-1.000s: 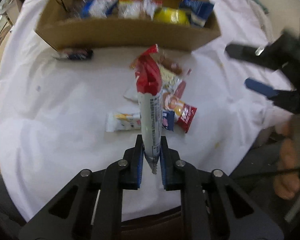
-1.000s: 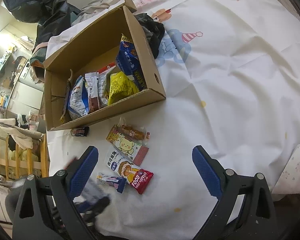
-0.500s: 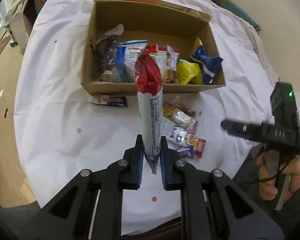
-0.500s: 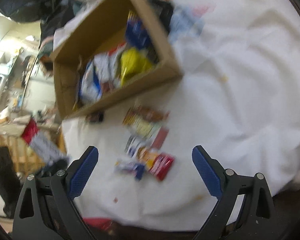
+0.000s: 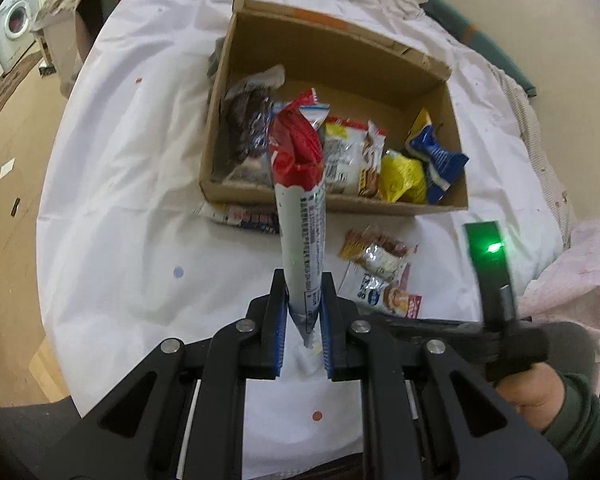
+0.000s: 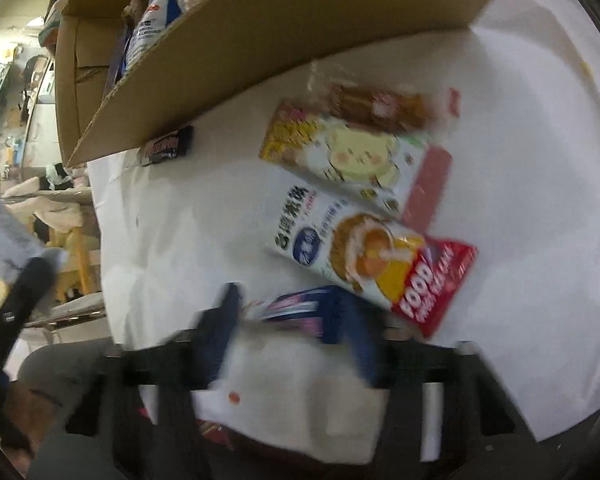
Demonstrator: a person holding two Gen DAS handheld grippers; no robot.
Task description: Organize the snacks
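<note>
My left gripper (image 5: 303, 320) is shut on a long red-and-white snack packet (image 5: 302, 208) and holds it upright above the white tablecloth, in front of the cardboard box (image 5: 340, 204). The box holds several snack packs. My right gripper (image 6: 296, 320) is low over the table, blurred by motion, with its blue fingers on either side of a small blue snack bar (image 6: 304, 314); I cannot tell if they touch it. A bear-print pack (image 6: 356, 156) and a red-ended biscuit pack (image 6: 376, 256) lie just beyond it.
A small dark bar (image 6: 166, 148) lies against the box's front wall (image 6: 260, 52). The loose packs also show in the left wrist view (image 5: 380, 272), right of my left gripper. The table's edge and the floor (image 5: 8, 160) are to the left.
My left gripper has lifted the red-and-white packet higher and back from the table. My right gripper has dropped down to the small blue bar and its fingers have narrowed.
</note>
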